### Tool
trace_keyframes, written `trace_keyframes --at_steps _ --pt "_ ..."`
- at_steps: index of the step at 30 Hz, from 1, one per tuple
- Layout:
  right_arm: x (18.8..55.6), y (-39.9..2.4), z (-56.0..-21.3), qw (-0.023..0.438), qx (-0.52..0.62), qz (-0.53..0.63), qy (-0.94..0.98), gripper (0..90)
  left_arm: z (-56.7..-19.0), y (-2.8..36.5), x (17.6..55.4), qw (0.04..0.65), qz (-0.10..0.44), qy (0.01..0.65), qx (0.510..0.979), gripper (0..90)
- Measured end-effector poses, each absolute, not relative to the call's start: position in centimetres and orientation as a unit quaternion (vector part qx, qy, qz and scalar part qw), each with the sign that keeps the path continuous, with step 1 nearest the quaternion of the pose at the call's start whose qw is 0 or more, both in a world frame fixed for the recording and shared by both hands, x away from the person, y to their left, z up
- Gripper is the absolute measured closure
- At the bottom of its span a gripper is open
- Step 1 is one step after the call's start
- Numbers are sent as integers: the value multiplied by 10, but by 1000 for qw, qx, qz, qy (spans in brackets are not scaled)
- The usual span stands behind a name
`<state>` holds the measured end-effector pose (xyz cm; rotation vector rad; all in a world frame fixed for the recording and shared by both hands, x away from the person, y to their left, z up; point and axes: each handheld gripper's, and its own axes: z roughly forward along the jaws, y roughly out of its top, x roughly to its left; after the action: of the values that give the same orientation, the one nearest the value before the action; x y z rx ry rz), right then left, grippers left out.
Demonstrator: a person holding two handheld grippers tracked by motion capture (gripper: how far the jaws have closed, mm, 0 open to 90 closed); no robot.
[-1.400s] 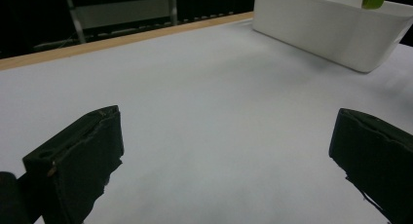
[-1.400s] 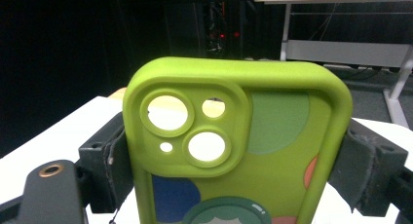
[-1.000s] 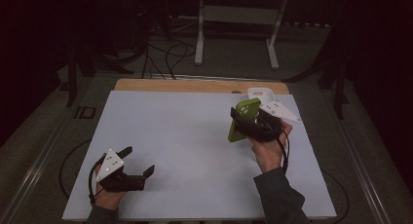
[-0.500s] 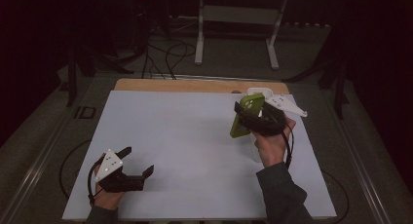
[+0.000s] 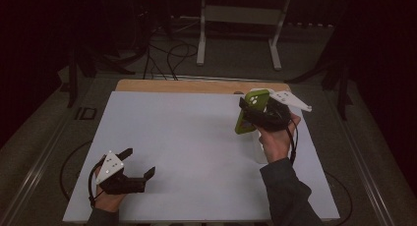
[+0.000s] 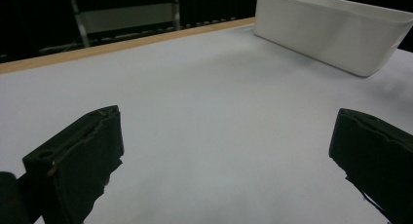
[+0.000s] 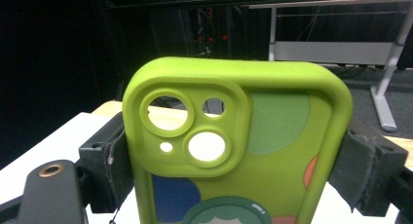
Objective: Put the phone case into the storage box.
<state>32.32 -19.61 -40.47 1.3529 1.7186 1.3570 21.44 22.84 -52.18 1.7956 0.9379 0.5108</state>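
A lime-green phone case (image 5: 251,113) with camera cut-outs and coloured dots is held upright above the far right of the white table (image 5: 196,137). My right gripper (image 5: 248,116) is shut on its two long edges. In the right gripper view the case (image 7: 234,151) stands close to the lens, clamped by the black pads (image 7: 104,156) of the right gripper (image 7: 236,168). At the near left my left gripper (image 5: 140,161) rests low over the table, open, with nothing between its jaws; its own view shows the left gripper (image 6: 226,160) over bare white surface.
A white rectangular bin (image 6: 336,29) stands on the table ahead and to the right of the left gripper. A wooden strip (image 5: 196,86) runs along the table's far edge. Beyond it are a white frame stand (image 5: 236,34) and cables on the dark floor.
My right gripper has carried the green case a little farther away and to the right. The left gripper has stayed where it was, still open.
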Motion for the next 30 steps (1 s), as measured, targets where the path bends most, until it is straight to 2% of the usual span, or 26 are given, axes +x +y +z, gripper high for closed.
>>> trace_keyframes --at_steps 30 --pt "341 -199 -392 301 505 491 643 155 -521 228 214 501 215 388 744 0"
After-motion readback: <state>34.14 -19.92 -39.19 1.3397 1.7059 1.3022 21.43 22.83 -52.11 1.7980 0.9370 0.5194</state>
